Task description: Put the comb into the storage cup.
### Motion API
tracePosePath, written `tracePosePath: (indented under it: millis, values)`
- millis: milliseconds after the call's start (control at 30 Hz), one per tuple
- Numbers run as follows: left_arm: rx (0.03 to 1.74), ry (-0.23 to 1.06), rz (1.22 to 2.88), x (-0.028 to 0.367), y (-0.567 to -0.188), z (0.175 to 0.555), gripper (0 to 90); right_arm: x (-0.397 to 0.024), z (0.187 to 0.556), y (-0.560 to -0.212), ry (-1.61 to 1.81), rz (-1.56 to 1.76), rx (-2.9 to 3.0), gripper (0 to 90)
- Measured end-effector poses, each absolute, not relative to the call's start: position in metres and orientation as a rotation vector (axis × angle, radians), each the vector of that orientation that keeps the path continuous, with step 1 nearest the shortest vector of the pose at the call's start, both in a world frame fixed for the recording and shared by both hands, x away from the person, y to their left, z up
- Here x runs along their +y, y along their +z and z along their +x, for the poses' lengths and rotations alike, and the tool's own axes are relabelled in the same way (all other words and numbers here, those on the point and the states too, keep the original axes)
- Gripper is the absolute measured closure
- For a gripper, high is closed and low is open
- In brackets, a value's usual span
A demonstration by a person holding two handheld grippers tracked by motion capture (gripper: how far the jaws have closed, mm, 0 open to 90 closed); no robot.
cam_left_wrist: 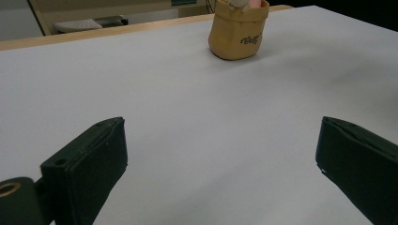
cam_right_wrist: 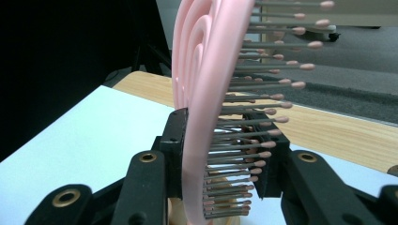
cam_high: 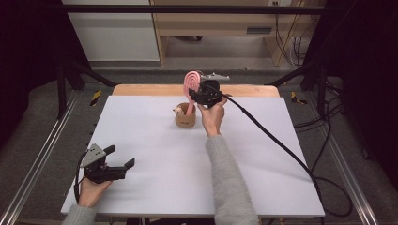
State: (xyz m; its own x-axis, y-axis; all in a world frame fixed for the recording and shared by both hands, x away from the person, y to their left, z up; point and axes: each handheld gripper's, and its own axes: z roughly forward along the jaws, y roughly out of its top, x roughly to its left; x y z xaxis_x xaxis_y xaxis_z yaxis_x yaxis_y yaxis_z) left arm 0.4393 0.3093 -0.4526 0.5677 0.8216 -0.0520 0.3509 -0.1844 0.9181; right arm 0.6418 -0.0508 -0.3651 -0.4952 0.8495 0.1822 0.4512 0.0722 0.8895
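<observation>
I have the pink brush (cam_high: 192,80) clamped in my right gripper (cam_high: 201,95), one jaw on its flat back and the other pressed into the bristles, as the right gripper view shows plainly (cam_right_wrist: 206,93). In the high view the brush stands nearly upright over the tan pouch (cam_high: 185,118) at the far middle of the table (cam_high: 155,154), its head above my gripper and its handle running down into the pouch mouth. Some small pale thing sits at the pouch rim too; I cannot tell what it is.

As I judge it, the step in hand is the brush at the pouch: either seating it or drawing it out, and these pictures alone do not settle which. Whichever it is, the next move calls for a straight vertical travel, handle kept in line with the opening, because the pouch looks soft and light and could tip or drag along if the handle catches its wall.

My left gripper (cam_high: 119,158) rests near the table's near left corner, jaws wide apart with nothing between them, well away from the pouch (cam_left_wrist: 238,35), which it faces across bare table. It could come forward to steady the pouch if that shifts.
</observation>
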Motion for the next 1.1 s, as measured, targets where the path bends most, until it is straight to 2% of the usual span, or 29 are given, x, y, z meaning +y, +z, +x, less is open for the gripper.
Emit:
tracePosePath:
  millis: [1100]
  values:
    - [0.969,0.575,1.781,0.309,-0.453,0.440,2.5,-0.064,0.644,-0.369,1.372,1.297,1.942,59.7]
